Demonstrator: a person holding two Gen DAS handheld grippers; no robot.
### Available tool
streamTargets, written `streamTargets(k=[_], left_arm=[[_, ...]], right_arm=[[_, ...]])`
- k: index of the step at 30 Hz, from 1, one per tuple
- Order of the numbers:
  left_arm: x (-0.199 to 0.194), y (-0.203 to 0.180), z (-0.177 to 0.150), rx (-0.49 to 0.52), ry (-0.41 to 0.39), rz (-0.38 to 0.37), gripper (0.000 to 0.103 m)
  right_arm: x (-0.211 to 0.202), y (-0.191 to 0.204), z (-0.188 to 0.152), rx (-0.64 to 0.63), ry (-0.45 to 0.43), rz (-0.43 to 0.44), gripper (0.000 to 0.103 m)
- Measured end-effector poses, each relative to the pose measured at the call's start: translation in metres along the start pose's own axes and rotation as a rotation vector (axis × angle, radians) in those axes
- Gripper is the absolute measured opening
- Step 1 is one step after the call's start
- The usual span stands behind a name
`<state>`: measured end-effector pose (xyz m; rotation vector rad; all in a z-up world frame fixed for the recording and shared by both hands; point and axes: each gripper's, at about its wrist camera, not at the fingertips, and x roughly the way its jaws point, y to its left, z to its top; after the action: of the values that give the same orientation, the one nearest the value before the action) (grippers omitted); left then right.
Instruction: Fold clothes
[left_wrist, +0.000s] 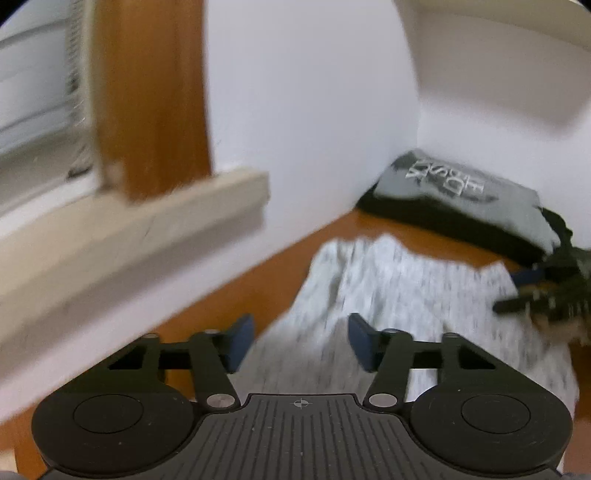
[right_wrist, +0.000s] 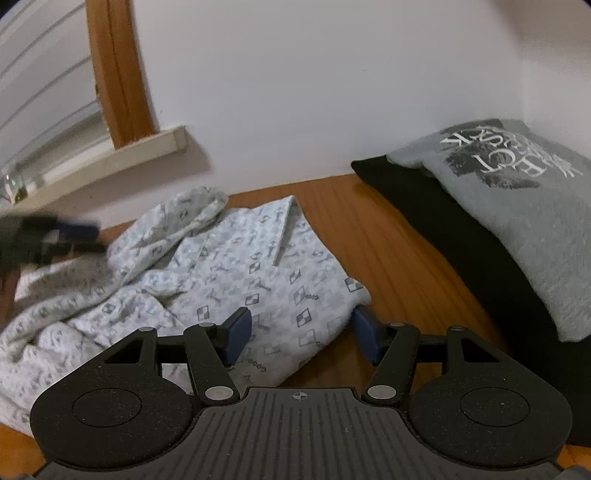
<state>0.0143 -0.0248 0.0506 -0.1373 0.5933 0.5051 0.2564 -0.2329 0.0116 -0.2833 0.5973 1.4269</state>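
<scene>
On the table (right_wrist: 388, 236), both tongs stand apart, empty: right tongs (right_wrist: 301, 334) straddle the patterned garment's (right_wrist: 236, 266) corner, apparently to pinch; left tongs (left_wrist: 301, 341) blurred above it.

I seem to be working in a home room: a wooden tabletop (right_wrist: 388, 236) set in the corner of plain white walls (right_wrist: 295, 92), a wood-framed window (right_wrist: 118, 81) with a pale sill (right_wrist: 122, 155) at far left, and folded clothes (right_wrist: 517, 206) stacked at right.

Soft, even indoor light; the left wrist view is smeared by motion blur, both bowed at the edges.
</scene>
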Motion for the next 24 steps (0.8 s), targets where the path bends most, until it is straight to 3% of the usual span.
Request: streamTargets(k=[1,3,6,10,17,21,24], left_arm=[[0.006,-0.002,0.009,0.005,-0.005,-0.015,0.035],[0.024,-0.009,0.02,0.01,0.012,-0.057,0.021],[0.055,-0.02,0.031,0.036,0.035,-0.095,0.013],[0.087,-0.029,0.021,0.057,0.092,-0.14,0.013],[0.084,-0.025,0.023,0.044,0.102,-0.145,0.014],[0.071,-0.021,0.04,0.009,0.015,-0.108,0.042],[0.074,-0.012,0.047,-0.034,0.012,-0.092,0.042]], right_arm=[[0.0,0.0,0.0,0.001,-0.001,0.0,0.061],[-0.001,-0.002,-0.001,0.017,-0.006,0.009,0.061],[-0.002,-0.008,-0.001,0.058,-0.015,0.032,0.061],[-0.003,-0.012,-0.001,0.093,-0.024,0.048,0.061],[-0.002,-0.003,0.0,0.047,-0.012,0.02,0.061],[-0.003,-0.003,-0.001,0.045,-0.013,0.018,0.061],[-0.003,-0.004,-0.001,0.051,-0.015,0.021,0.061]])
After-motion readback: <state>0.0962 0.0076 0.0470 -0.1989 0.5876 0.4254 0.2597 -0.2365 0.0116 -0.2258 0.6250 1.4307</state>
